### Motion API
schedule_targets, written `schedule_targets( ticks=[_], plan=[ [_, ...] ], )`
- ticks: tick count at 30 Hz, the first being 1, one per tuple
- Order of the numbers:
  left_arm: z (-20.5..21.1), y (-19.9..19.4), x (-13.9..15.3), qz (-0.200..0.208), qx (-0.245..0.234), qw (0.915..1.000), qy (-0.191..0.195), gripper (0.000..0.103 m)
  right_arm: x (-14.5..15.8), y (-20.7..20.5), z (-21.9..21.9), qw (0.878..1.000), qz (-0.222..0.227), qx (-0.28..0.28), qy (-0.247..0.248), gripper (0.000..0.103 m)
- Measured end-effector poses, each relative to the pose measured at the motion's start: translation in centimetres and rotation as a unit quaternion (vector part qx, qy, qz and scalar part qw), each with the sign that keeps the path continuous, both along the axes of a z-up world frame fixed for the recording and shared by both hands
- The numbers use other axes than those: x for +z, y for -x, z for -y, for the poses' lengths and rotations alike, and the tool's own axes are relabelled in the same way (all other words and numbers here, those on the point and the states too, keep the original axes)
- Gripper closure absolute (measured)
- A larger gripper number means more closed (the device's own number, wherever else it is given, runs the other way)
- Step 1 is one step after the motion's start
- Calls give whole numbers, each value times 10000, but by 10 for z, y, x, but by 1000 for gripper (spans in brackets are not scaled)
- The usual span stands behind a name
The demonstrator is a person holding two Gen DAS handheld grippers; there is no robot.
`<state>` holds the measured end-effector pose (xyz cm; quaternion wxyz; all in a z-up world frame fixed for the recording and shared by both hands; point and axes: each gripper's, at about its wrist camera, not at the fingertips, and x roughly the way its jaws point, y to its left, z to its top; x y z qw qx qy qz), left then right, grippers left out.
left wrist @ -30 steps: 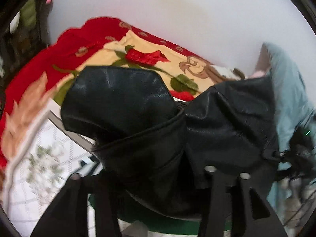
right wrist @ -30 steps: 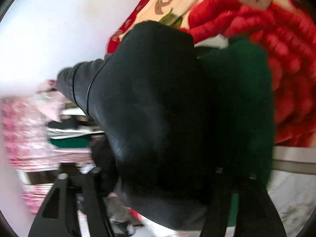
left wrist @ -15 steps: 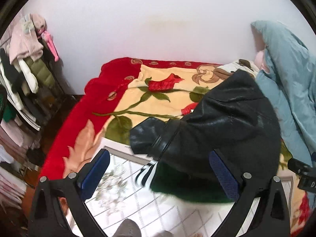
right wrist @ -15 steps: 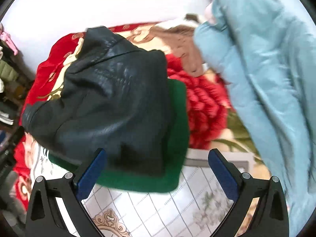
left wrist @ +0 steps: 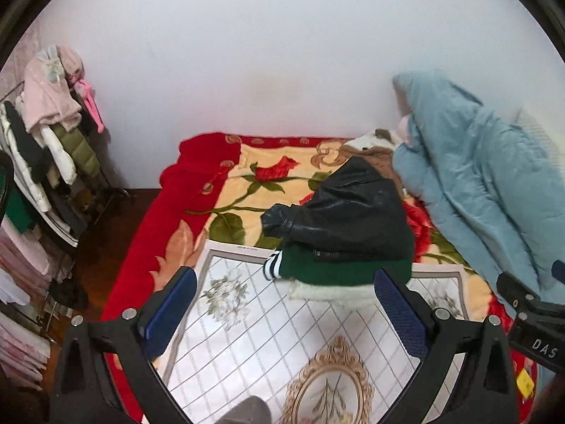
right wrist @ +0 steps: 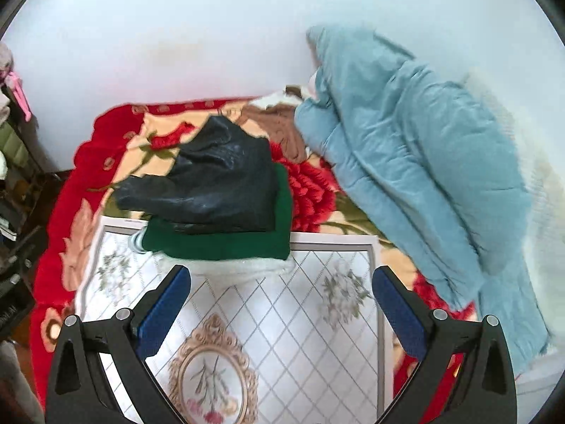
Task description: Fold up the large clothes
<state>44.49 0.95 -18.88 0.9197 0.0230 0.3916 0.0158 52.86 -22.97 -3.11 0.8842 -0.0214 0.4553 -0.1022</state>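
Through the left wrist view I saw my left gripper (left wrist: 284,304) with its blue-padded fingers (left wrist: 169,309) spread wide apart and holding nothing. The black leather jacket (left wrist: 348,212) lay folded at the centre of the frame, above and beyond the fingertips, well clear of them. It sat on top of a folded green garment (left wrist: 339,270), which in turn rested on something white and fleecy (left wrist: 328,291) (I could not tell what kind of garment that was). The pile sat at the far edge of the white patterned mat (left wrist: 282,328), over the red floral blanket (left wrist: 212,190).

In the right wrist view my right gripper (right wrist: 280,300) was likewise fully parted and empty. The jacket (right wrist: 219,180) lay in the middle left of that frame, just above the gap between the fingers, not touching either one. The green garment (right wrist: 226,240) showed beneath it, along the mat's (right wrist: 300,304) upper edge.

A light blue quilt (right wrist: 406,162) was heaped at the right of the frame, beside the pile but apart from it. A rack of hanging clothes (left wrist: 46,141) stood at the left edge of the left view.
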Motion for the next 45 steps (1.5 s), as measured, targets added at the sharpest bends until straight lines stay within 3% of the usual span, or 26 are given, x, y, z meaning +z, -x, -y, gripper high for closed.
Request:
schedule_targets(
  ticks=[11, 20, 30, 45],
  plan=[
    [-30, 136, 99, 366, -64, 9993, 53, 0, 146, 191, -33, 9966, 823, -65, 28, 0],
    [-31, 201, 142, 562, -27, 9982, 199, 0, 205, 287, -38, 9918, 1268, 120, -51, 0],
    [-20, 234, 155, 323, -2, 9992, 235, 0, 228, 328, -36, 9936, 1079, 329, -69, 0],
    [-22, 257, 174, 571, 52, 9980, 276, 0, 256, 340, -29, 9916, 1225, 397, -129, 0]
  ],
)
